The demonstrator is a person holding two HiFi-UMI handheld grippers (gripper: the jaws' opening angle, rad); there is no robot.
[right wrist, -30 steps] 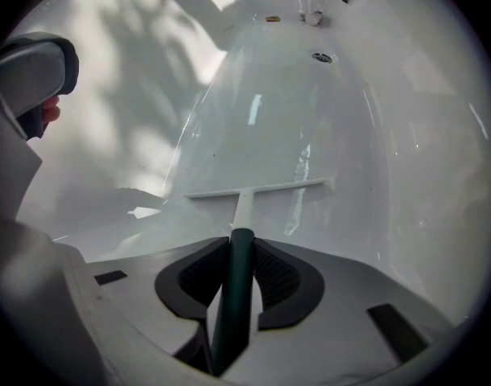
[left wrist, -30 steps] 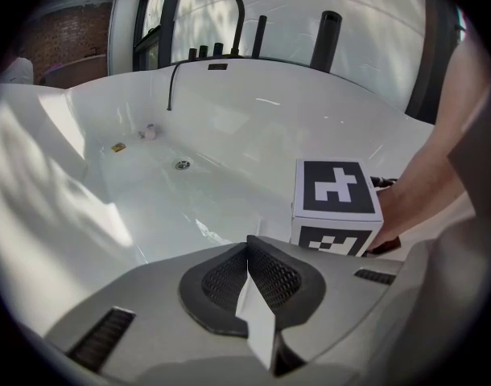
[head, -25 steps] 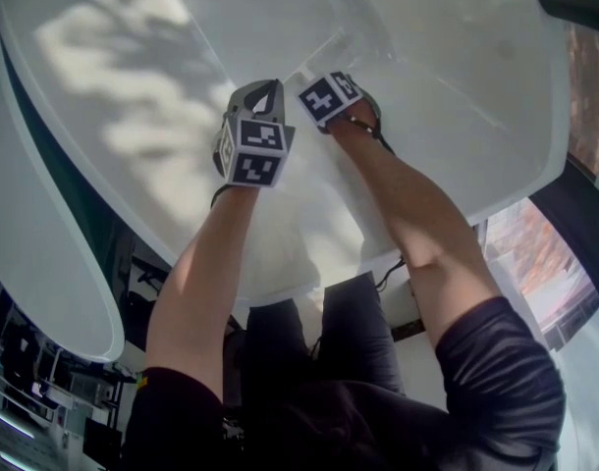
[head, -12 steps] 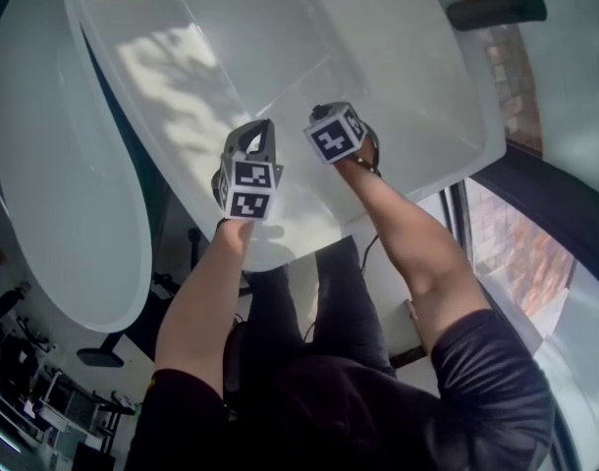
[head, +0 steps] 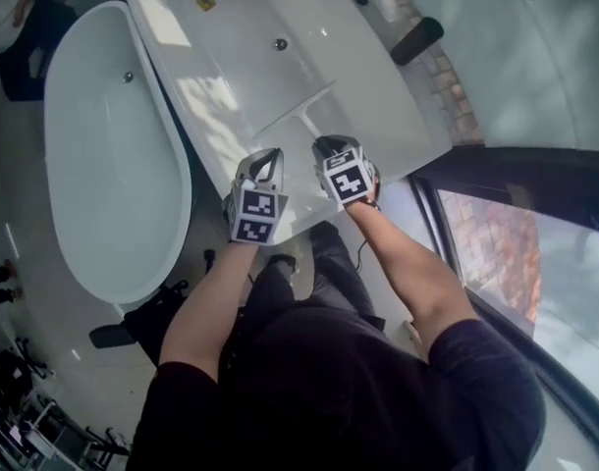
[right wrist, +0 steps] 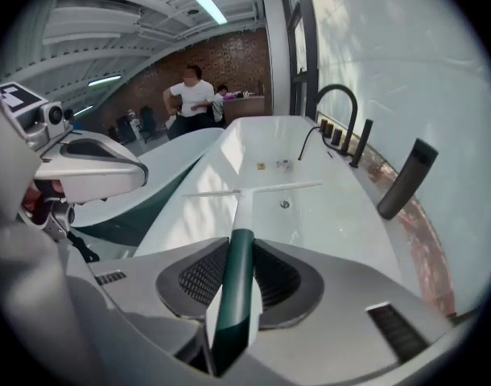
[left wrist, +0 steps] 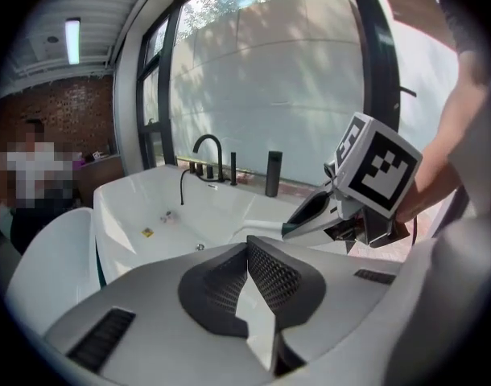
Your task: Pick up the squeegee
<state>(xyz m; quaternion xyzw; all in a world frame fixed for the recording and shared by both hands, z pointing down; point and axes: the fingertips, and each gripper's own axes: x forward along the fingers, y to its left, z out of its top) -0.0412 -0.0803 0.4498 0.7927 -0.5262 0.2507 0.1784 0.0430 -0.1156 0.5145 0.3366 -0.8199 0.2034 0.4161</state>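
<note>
Pads of dark mesh on the right tongs [right wrist: 236, 257] were clamped on the smooth, dark-green round handle of the white T-shaped squeegee [right wrist: 233, 292], its thin blade over the glossy white rectangular bathtub [right wrist: 334, 215]. The left tongs [left wrist: 247, 252] were closed and empty. The head view showed only the squeegee's white stem beyond the marker cube [head: 346, 180].
</note>
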